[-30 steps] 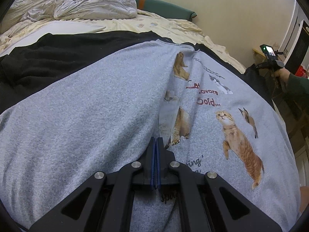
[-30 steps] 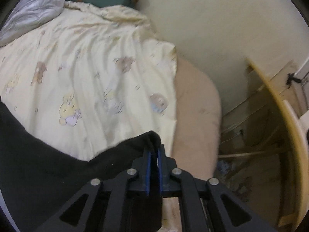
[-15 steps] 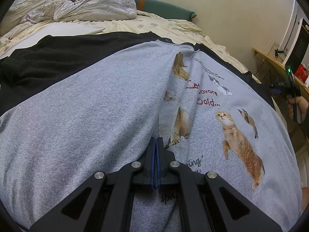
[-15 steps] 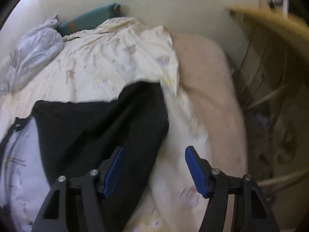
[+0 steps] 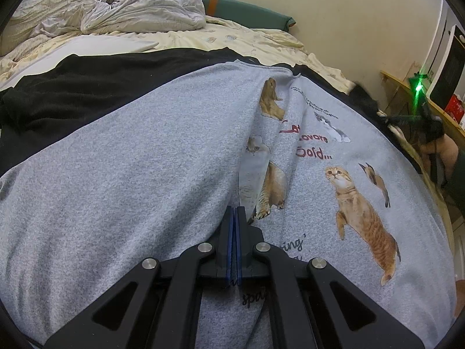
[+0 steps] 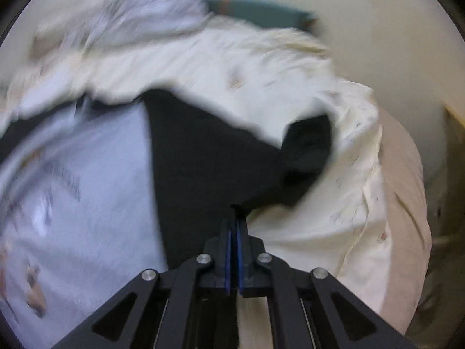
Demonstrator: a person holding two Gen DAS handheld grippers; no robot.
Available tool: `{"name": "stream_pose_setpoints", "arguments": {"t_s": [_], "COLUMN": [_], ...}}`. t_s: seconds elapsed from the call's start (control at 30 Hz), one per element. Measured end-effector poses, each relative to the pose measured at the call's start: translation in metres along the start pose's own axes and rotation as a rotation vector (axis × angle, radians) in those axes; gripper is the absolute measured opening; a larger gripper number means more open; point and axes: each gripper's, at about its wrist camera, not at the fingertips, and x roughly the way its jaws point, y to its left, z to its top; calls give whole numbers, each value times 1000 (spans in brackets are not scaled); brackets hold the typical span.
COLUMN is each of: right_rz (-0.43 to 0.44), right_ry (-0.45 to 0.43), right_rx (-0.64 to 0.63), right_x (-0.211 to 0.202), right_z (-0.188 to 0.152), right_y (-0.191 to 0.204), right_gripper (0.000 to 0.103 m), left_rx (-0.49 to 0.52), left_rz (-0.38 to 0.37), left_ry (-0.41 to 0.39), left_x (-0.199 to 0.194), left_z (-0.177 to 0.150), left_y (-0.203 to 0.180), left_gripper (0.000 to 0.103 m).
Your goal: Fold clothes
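Note:
A grey sweatshirt with cat prints (image 5: 145, 174) and black sleeves (image 5: 87, 87) lies spread on the bed. My left gripper (image 5: 234, 212) is shut on a pinched ridge of its grey front near the hem. In the blurred right wrist view, the grey body (image 6: 87, 174) is at left and the black sleeve (image 6: 218, 160) runs up to the right. My right gripper (image 6: 234, 212) is shut on the edge of that black sleeve near the underarm. The right gripper also shows in the left wrist view (image 5: 418, 119), with a green light.
A cream printed bedsheet (image 6: 305, 116) covers the bed. A crumpled pale duvet (image 5: 139, 8) and a teal bolster (image 5: 250, 17) lie at the head. A wooden shelf (image 5: 407, 87) stands past the right bed edge, beside the wall.
My right gripper let go of the sleeve cuff, opened, moved back toward the sweatshirt body and has shut on the black sleeve edge. My left gripper has stayed shut on the grey fabric.

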Motion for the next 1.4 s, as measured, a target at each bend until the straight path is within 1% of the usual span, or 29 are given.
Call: {"name": "stream_pose_setpoints", "arguments": {"t_s": [0.07,0.1,0.13,0.17,0.23,0.37,0.4,0.43,0.53,0.57,0.6,0.63,0.67,0.7,0.73,0.77,0.8,0.87,0.93,0.97,1.07,1.1,1.2,1.23,1.3,1.33,1.4], "right_rz": [-16,-2,9,8,1,53,77,98,135,138,112,92,90,84,64,8,-21,-100,-201,-258,-388,-402,-499,-518,-507,-464,-417], "right_ry": [9,11,9,-6,-56,-184,-181,-170,-71,-41,-20,-1,14,33,54,73,68,54,31,36,95,117,179,204,258,229,142], "right_rx": [-80,-80,-78,-75,-38,255,343,415,489,500,470,440,409,367,320,265,241,234,258,277,316,317,276,285,368,412,406], "right_x": [0,-3,-7,-14,-30,-64,-63,-61,-35,-26,-19,-13,-10,-4,0,3,2,-4,-14,-18,-17,-15,-10,-6,-3,-9,-28], "right_z": [1,-1,-3,-7,-16,-46,-53,-60,-73,-76,-74,-73,-75,-73,-71,-69,-67,-67,-72,-78,-102,-109,-127,-131,-147,-152,-149], "right_y": [22,23,22,17,-1,-71,-88,-103,-121,-124,-120,-115,-108,-103,-97,-90,-88,-93,-110,-123,-159,-165,-172,-178,-201,-208,-203], "right_gripper": [6,7,15,38,65,68,68,68,68,68,68,68,65,54,6,0,0,0,0,0,0,0,0,0,0,0,0], "left_rx": [-1,-1,-1,-1,-2,-3,-3,-4,-3,-3,-3,-2,-2,-2,-2,-1,-1,-2,-2,-2,-2,-2,-3,-4,-5,-6,-6], "left_rz": [-1,0,1,1,1,2,3,3,4,5,6,6,7,7,7,8,8,7,6,6,6,6,5,5,5,5,5], "left_ry": [-1,-1,-2,-2,-3,-5,-5,-5,-5,-5,-5,-5,-5,-5,-5,-5,-5,-5,-6,-6,-6,-6,-6,-6,-7,-7,-7], "left_x": [0,0,0,0,0,0,0,0,0,0,0,0,1,1,1,1,1,1,1,1,1,1,1,1,1,1,1], "left_z": [0,0,0,0,0,-1,-1,-1,-1,-1,-1,-1,0,0,0,0,0,0,0,0,0,0,-1,-1,-1,-1,0], "left_y": [0,0,0,0,-1,-1,-1,-1,-1,-1,-2,-1,-1,-1,-1,-1,-1,-1,-1,-1,-2,-2,-2,-2,-2,-2,-2], "left_gripper": [1,1,1,1,1,1,1,1,1,1,1,1,1,1,1,1,1,1,1,1,1,1,1,1,1,1,1]}}
